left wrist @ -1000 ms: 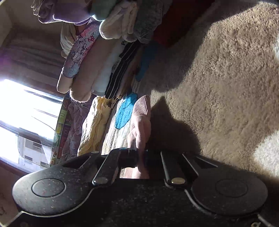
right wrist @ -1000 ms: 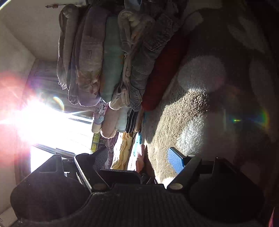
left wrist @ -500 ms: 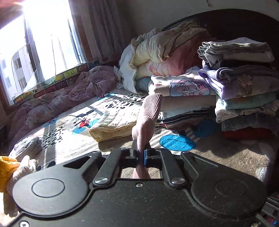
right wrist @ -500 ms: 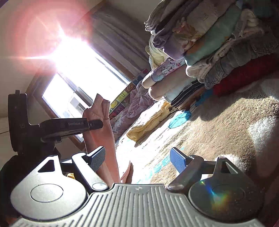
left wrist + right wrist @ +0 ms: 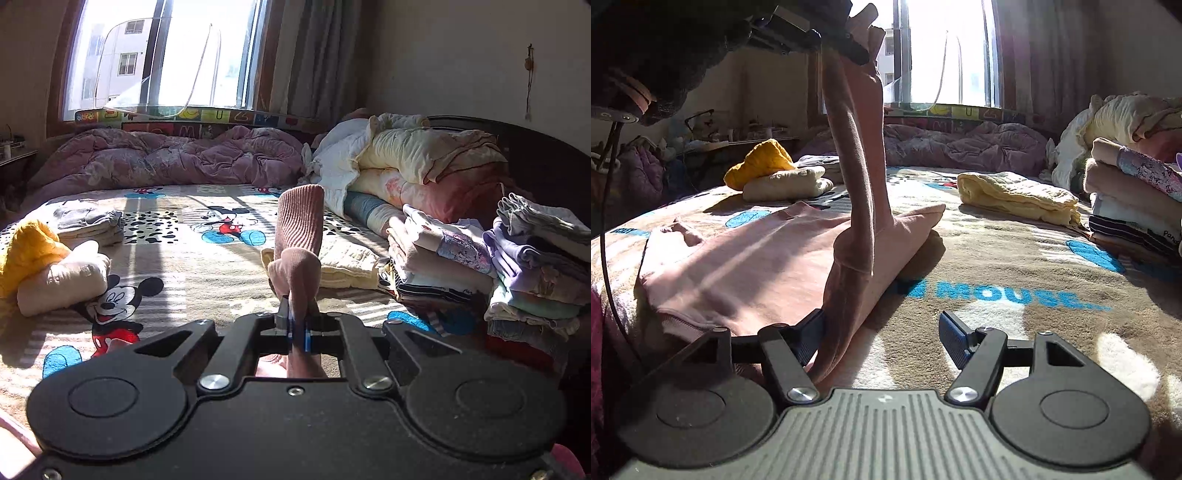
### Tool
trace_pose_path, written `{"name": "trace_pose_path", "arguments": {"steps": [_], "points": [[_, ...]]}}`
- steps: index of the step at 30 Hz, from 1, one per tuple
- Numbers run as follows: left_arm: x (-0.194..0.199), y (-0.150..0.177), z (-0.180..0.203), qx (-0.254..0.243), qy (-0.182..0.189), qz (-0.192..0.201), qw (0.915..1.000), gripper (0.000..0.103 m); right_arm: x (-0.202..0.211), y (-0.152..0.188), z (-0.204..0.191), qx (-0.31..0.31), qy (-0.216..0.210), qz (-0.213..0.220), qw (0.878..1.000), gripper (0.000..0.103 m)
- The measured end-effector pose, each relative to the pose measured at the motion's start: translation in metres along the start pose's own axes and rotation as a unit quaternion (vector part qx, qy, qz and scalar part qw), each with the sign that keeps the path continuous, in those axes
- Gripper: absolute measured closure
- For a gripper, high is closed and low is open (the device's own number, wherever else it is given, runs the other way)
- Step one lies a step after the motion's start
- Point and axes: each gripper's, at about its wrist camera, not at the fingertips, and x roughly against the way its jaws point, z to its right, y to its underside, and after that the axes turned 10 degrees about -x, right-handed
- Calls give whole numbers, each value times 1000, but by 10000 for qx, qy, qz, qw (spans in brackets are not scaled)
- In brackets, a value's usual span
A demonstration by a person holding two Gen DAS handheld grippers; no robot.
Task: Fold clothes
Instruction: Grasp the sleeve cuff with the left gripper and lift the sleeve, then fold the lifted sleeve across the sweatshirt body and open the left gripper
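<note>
A pink sweatshirt (image 5: 750,262) lies flat on the Mickey Mouse bedspread (image 5: 1015,266). My left gripper (image 5: 297,326) is shut on its pink sleeve (image 5: 299,236), whose ribbed cuff stands up above the jaws. In the right wrist view the left gripper (image 5: 849,48) holds that sleeve (image 5: 860,155) lifted high above the shirt. My right gripper (image 5: 882,339) is open and low over the bed, its left finger (image 5: 810,332) touching the sleeve's lower part.
Stacks of folded clothes (image 5: 491,266) stand at the right. A folded yellow blanket (image 5: 1015,197) lies mid-bed. A yellow and cream pile (image 5: 779,177) sits at the left. A purple quilt (image 5: 166,158) lies under the window.
Both cameras have swung from a tilted view to level. The left gripper has kept hold of the sleeve and raised it. The right gripper has come down beside the shirt.
</note>
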Motion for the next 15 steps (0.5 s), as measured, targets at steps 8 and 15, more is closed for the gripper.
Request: {"name": "trace_pose_path", "arguments": {"steps": [8,15], "points": [[8,31,-56,456,-56,-134,9989,98,-4,14,-37,1216,370,-89,9919,68],[9,73,-109,1075,-156,-288,9937,98,-1,27,-57,2003,325,-110,9791,72]]}}
